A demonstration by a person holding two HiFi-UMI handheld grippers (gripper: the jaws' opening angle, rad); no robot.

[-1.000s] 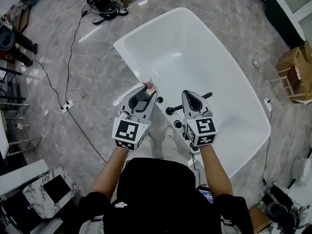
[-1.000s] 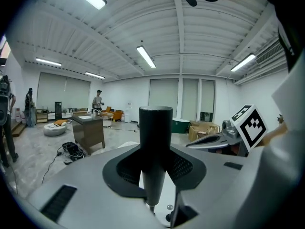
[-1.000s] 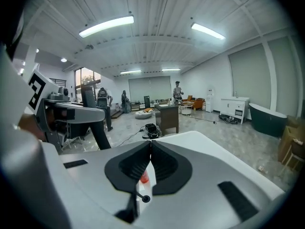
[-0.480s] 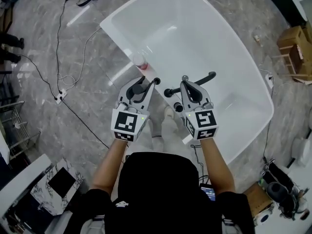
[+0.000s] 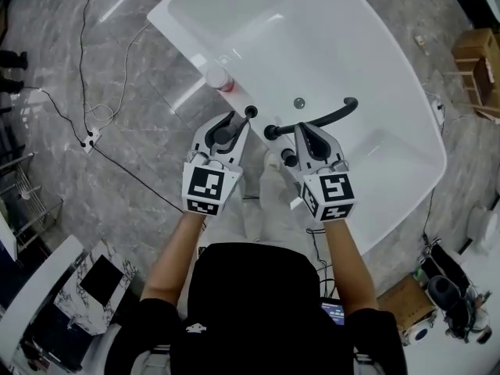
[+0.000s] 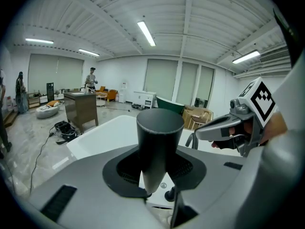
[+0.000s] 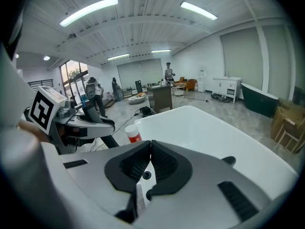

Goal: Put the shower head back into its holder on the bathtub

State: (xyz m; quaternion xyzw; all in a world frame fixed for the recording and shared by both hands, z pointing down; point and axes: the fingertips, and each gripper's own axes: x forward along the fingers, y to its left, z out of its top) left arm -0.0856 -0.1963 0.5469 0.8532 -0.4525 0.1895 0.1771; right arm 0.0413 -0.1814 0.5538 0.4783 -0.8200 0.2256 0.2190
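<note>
In the left gripper view a black cylindrical shower head [image 6: 159, 132] stands upright between the jaws of my left gripper [image 6: 159, 165], which is shut on it. In the head view its tip [image 5: 249, 112] pokes out of the left gripper [image 5: 237, 121] over the near rim of the white bathtub [image 5: 328, 45]. A black curved spout [image 5: 316, 119] and black knobs [image 5: 289, 158] sit on that rim. My right gripper [image 5: 306, 131] hangs just above them, and the right gripper view [image 7: 151, 149] shows it shut with nothing in it. I cannot make out the holder.
A white bottle with a red label [image 5: 219, 79] stands on the tub's rim to the left of the grippers. Cables and a power strip [image 5: 90, 139] lie on the marble floor at left. Cardboard boxes [image 5: 478, 69] stand at right.
Both grippers have sunk toward the tub's rim and the black fittings. The left one still holds the shower head.
</note>
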